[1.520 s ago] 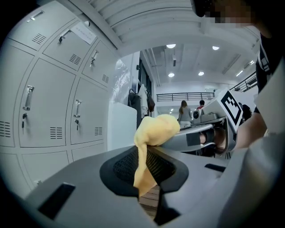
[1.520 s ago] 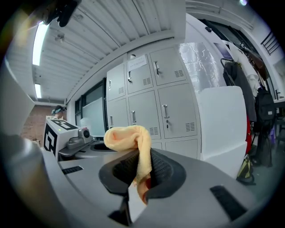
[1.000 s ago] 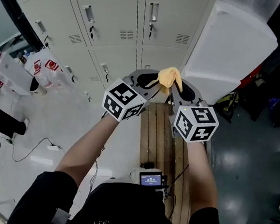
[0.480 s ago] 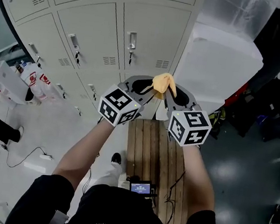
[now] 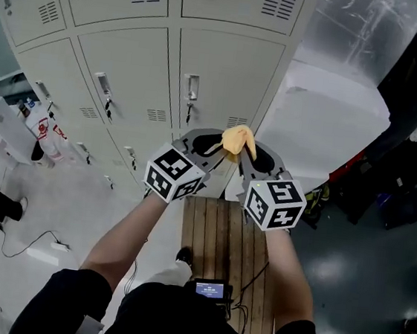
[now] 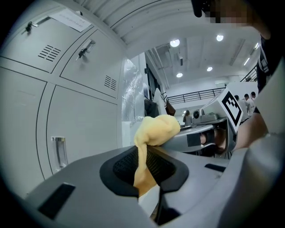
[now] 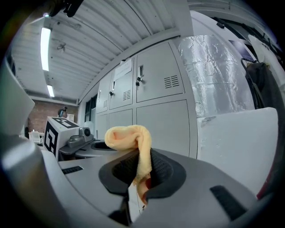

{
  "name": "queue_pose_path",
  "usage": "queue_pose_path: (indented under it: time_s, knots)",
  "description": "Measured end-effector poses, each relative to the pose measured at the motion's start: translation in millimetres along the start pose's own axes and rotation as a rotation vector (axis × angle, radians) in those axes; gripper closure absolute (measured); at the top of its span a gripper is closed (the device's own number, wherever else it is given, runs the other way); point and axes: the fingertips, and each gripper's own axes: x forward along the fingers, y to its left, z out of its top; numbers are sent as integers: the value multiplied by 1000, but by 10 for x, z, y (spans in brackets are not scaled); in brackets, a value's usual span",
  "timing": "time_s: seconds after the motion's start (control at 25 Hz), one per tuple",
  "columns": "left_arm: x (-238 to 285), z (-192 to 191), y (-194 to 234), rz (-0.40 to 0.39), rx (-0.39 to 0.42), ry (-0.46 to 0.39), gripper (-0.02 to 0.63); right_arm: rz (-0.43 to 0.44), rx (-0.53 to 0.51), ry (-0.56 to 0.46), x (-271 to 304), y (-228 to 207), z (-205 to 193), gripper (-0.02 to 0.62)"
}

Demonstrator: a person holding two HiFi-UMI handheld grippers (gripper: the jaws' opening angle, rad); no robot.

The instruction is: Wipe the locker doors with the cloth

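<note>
The left tongs (image 6: 144,173) are clenched on one end of the yellow cloth (image 6: 154,131), pinching the soft, fuzzy fabric thin between ribbed black pads (image 6: 157,165). Above the tips it bulges into a rumpled lump. The right tongs (image 7: 141,177) are clamped on the other end, so the cloth bridges both, with the smooth grey metal locker doors (image 5: 226,75) near ahead of them

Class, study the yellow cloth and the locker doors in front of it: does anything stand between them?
Nothing visible does. The cloth, pinched by both the left claw and the right claw, faces the locker doors across open air, not yet touching them.
</note>
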Motion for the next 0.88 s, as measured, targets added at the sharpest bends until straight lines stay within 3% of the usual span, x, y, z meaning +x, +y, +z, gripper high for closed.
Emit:
queue_pose_path:
  time_s: [0.4,0.88]
  knots:
    - [83,151,621,56,-1,-34,546,73,9,-16,614,-78,269,534]
    - [268,165,573,192,-27,-14,546,217,-14,0,608,-259,290,534]
